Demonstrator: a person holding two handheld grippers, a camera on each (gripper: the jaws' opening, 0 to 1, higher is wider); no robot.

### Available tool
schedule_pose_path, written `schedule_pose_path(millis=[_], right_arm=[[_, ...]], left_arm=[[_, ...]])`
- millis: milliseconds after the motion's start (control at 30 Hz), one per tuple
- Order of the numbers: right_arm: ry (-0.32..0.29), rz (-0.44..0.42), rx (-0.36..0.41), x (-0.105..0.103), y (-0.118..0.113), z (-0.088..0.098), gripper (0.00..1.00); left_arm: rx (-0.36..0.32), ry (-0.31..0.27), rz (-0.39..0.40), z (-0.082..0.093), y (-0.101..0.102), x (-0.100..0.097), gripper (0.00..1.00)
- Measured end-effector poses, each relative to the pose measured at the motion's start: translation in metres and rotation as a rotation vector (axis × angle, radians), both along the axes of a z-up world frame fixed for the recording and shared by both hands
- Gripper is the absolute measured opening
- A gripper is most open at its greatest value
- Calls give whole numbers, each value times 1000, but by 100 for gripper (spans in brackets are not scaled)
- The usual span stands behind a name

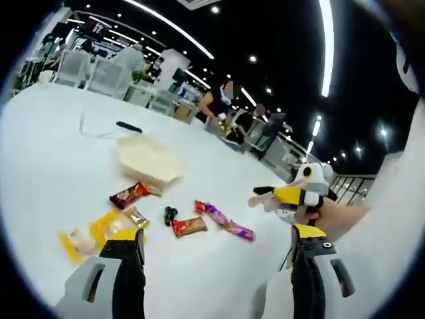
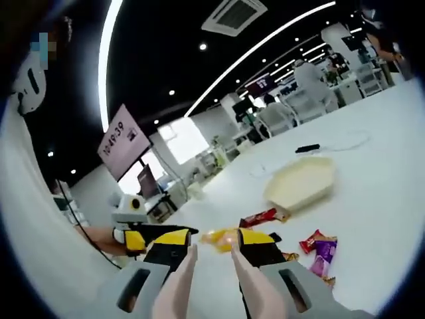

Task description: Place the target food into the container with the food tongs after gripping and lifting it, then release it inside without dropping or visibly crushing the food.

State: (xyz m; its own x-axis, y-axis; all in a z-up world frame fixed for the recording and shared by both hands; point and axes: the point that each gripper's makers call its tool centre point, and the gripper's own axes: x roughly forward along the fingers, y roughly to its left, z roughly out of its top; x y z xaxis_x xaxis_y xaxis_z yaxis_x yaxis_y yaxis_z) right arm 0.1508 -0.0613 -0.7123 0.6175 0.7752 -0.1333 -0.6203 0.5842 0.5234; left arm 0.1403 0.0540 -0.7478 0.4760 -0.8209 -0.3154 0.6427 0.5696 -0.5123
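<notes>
Yellow snack [image 2: 219, 236] — half hidden behind tongs [image 2: 211, 256].

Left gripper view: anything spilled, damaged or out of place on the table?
Nothing looks spilled or damaged. Wrapped snacks lie loose on the white table: a red packet, a purple one, a yellow one. The cream container sits upright beside them, nothing visibly in it.

wall screen [image 2: 124, 141] shows digits, roughly "10:49:39"; snack wrapper print unreadable
</notes>
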Motion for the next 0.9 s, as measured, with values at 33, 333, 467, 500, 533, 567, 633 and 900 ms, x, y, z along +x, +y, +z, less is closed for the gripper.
schedule_pose_path(millis=[33, 333, 467, 500, 533, 567, 633, 900], right_arm=[[-7, -10, -30, 2, -3, -3, 27], [-10, -110, -189, 15, -19, -22, 27], [-15, -144, -228, 16, -20, -25, 27], [-13, -153, -238, 16, -21, -27, 27], [-12, -157, -243, 16, -22, -29, 27], [-12, -165, -255, 16, -24, -31, 27], [25, -219, -264, 17, -35, -40, 27], [18, -249, -374, 13, -53, -50, 27]], left_arm=[[28, -1, -9, -4, 0, -1, 92], [98, -12, 4, -13, 10, 0, 92], [158, -7, 40, -23, 20, 3, 96], [156, 1, 51, -25, 22, 4, 97], [153, 5, 58, -25, 23, 5, 97], [147, 8, 65, -25, 23, 5, 97], [140, 12, 84, -24, 25, 7, 98], [134, 22, 138, -28, 32, 14, 99]])
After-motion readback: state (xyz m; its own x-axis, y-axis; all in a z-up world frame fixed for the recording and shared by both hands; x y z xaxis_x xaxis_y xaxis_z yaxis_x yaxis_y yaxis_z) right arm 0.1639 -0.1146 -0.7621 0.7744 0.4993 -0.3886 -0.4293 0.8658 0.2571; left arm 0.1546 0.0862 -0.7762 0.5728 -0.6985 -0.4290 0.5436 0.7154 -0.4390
